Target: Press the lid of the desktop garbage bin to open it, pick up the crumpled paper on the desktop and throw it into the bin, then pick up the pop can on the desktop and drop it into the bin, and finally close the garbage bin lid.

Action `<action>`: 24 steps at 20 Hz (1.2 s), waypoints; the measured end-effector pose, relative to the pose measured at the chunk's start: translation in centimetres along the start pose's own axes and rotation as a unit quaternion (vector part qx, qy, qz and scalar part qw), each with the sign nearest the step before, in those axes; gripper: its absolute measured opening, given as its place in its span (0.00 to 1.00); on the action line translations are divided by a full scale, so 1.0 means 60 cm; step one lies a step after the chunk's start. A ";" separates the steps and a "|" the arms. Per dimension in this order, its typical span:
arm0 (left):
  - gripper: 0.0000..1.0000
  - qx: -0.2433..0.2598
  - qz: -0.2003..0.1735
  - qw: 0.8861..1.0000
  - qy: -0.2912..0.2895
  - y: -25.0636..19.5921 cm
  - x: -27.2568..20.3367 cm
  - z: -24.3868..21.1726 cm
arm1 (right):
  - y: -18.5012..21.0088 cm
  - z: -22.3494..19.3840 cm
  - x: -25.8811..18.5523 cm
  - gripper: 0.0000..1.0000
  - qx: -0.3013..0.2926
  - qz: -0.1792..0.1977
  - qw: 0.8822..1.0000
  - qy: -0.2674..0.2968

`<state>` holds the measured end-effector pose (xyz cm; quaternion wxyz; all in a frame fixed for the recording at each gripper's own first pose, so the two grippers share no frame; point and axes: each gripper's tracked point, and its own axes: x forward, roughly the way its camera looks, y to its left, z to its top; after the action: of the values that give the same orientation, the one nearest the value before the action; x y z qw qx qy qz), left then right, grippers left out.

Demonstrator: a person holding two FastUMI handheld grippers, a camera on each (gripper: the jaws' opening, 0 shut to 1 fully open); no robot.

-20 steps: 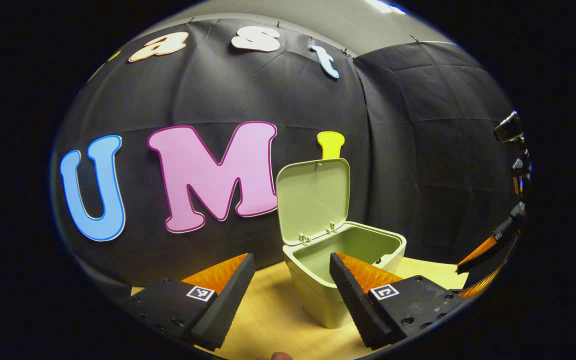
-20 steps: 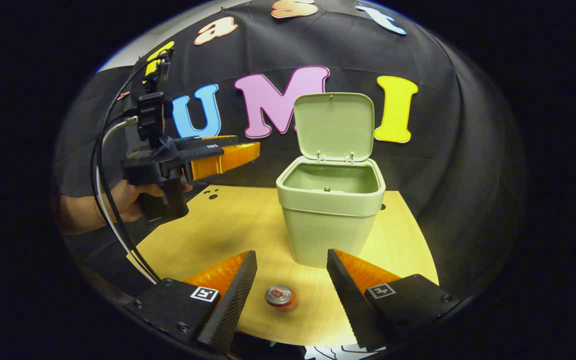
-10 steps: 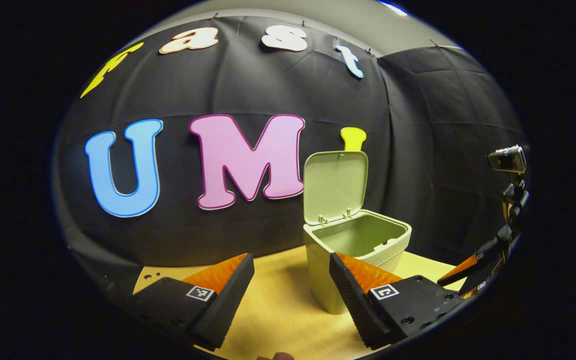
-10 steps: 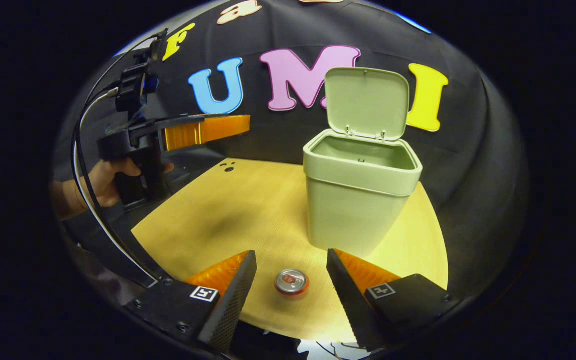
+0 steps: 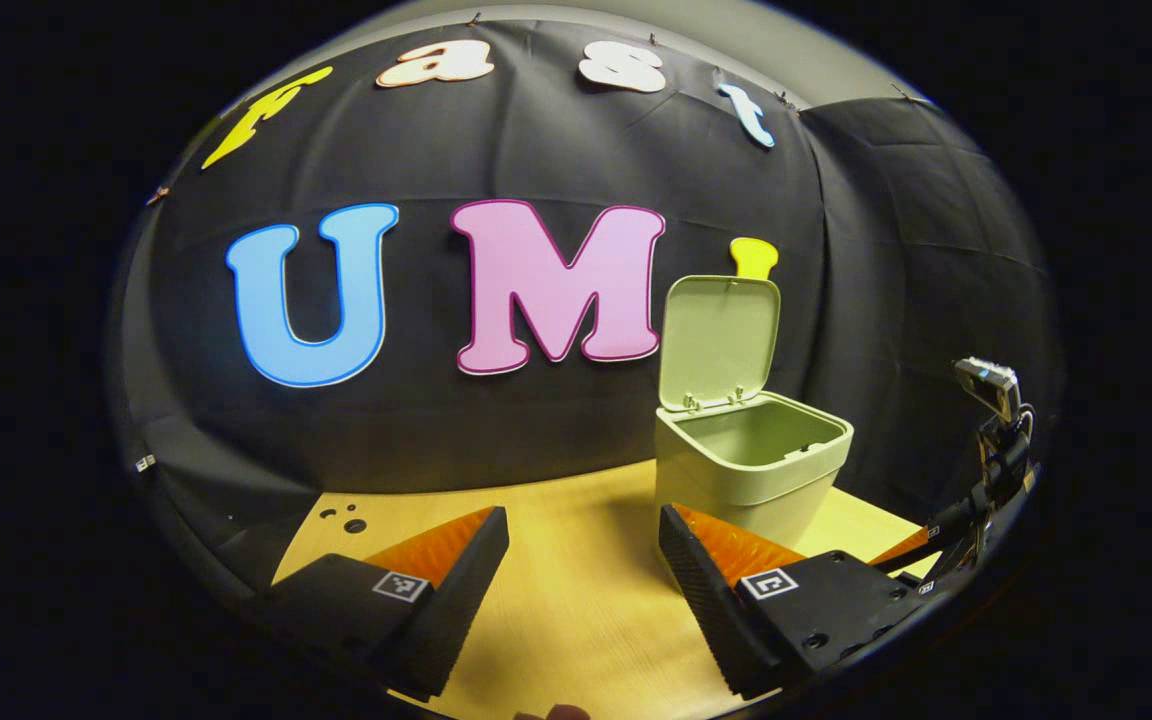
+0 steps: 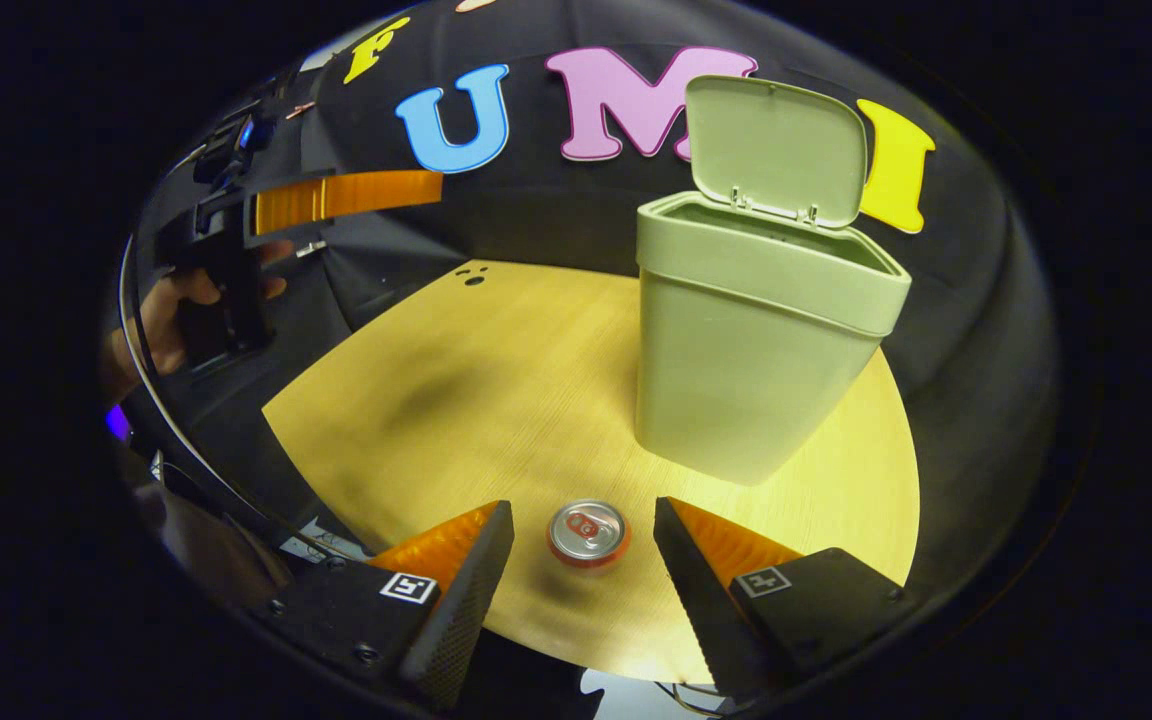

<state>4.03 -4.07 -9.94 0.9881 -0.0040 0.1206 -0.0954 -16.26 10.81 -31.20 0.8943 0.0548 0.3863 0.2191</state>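
The bin (image 6: 756, 330) stands lid-up on the surface (image 6: 496, 380). The left tongs (image 5: 581, 560) have drawn back, spread and empty; the right tongs (image 6: 581, 560), spread, have dropped around the upright pop can (image 6: 588, 532), next to grab.

Staged recording booth, lab-like, not lived-in home. Black cloth wall (image 5: 536, 420) ahead of left gripper, wrapping round to its right; pale ceiling strip (image 5: 636, 25) above cloth. Small light wooden desktop (image 6: 496, 400) under right gripper, drilled holes (image 6: 476, 277) at far-left corner. Cables (image 6: 236, 500) trailing off desktop edge, lower left of right gripper.
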 end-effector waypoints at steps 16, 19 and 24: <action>0.97 -0.014 0.025 0.999 0.026 0.034 -0.023 -0.036 | -0.008 -0.088 0.097 0.93 -0.030 0.022 0.996 0.083; 0.97 -0.011 0.026 0.999 0.030 0.037 -0.025 -0.040 | -0.005 -0.092 0.111 0.93 -0.035 0.024 0.995 0.091; 0.97 -0.010 0.027 0.999 0.033 0.038 -0.019 -0.044 | -0.015 -0.098 0.126 0.91 -0.026 0.018 0.994 0.106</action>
<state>2.72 -1.59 -12.30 0.9857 -0.0077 0.1539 -0.0677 -15.57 12.85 -40.60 0.8451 0.0148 0.4722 0.2502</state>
